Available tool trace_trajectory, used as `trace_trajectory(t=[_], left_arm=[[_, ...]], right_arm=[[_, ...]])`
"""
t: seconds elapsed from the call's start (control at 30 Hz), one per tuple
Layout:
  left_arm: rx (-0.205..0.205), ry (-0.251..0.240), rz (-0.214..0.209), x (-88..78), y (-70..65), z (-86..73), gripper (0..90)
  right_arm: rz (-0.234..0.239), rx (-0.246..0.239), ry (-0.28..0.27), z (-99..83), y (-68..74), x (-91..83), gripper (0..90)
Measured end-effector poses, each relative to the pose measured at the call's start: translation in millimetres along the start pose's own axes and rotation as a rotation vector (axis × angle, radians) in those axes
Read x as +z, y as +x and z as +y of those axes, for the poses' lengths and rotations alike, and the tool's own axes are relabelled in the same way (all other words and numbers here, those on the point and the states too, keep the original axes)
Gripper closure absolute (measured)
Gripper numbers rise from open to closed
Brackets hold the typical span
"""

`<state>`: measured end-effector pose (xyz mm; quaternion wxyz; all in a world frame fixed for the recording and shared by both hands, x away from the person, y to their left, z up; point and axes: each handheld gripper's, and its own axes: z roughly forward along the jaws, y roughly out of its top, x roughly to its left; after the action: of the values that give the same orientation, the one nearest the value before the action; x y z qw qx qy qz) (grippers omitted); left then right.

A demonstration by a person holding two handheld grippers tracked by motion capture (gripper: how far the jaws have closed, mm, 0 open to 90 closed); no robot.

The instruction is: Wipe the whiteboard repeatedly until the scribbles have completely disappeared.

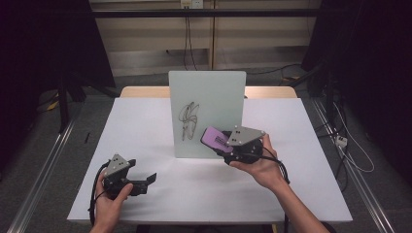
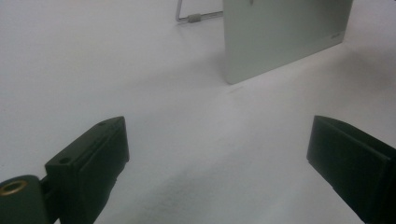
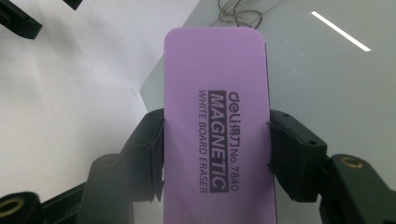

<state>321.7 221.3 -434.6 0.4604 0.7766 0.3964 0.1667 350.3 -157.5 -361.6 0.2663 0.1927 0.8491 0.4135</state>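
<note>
White paper covers the counter [image 1: 145, 145], where the right claw [image 3: 215, 140] pinches the purple eraser [image 3: 217, 116] just short of the scribble [image 1: 188, 119] on the upright whiteboard [image 1: 214, 92] ahead (left claw [image 2: 217, 163] spread, idle), so press flat and wipe evenly.

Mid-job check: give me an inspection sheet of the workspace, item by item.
Surface: white table, bare around the work.
Job's things: upright whiteboard with a black scribble; purple magnetic eraser.
Clutter: nothing seen.
Grippers: right hand-held gripper clamped on the eraser near the board; left hand-held gripper open, empty, low over the table.
Cables: black leads trail from both grippers.
Surroundings: dark curtains, floor cables, wall sockets.
</note>
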Motion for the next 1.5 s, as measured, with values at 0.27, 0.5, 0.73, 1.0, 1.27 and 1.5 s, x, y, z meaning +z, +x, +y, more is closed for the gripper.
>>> trace_trajectory(t=[0.27,0.5,0.73,1.0,1.27,1.5], left_arm=[[0.015,0.007,-0.003,0.4,0.0,1.0,5.5],[0.018,0.008,-0.003,0.6,-0.8,1.7,5.5],[0.032,0.007,0.003,-0.4,-2.3,3.1,5.5],[0.011,0.004,0.010,-1.7,0.6,1.2,5.5],[0.019,0.004,0.003,-3.4,-0.7,1.4,5.5],[0.008,0.013,0.019,-1.5,1.6,1.0,5.3]], right_arm=[[-0.039,-0.011,-0.036,8.7,-3.6,1.6,41.3],[-0.075,-0.035,-0.054,13.3,-2.8,6.4,41.3],[-0.116,-0.063,-0.085,22.8,-0.4,4.2,41.4],[-0.136,-0.096,-0.095,25.4,0.9,10.1,41.4],[-0.153,-0.129,-0.106,33.0,3.2,17.0,41.4],[-0.168,-0.137,-0.114,41.5,1.8,23.2,41.4]])
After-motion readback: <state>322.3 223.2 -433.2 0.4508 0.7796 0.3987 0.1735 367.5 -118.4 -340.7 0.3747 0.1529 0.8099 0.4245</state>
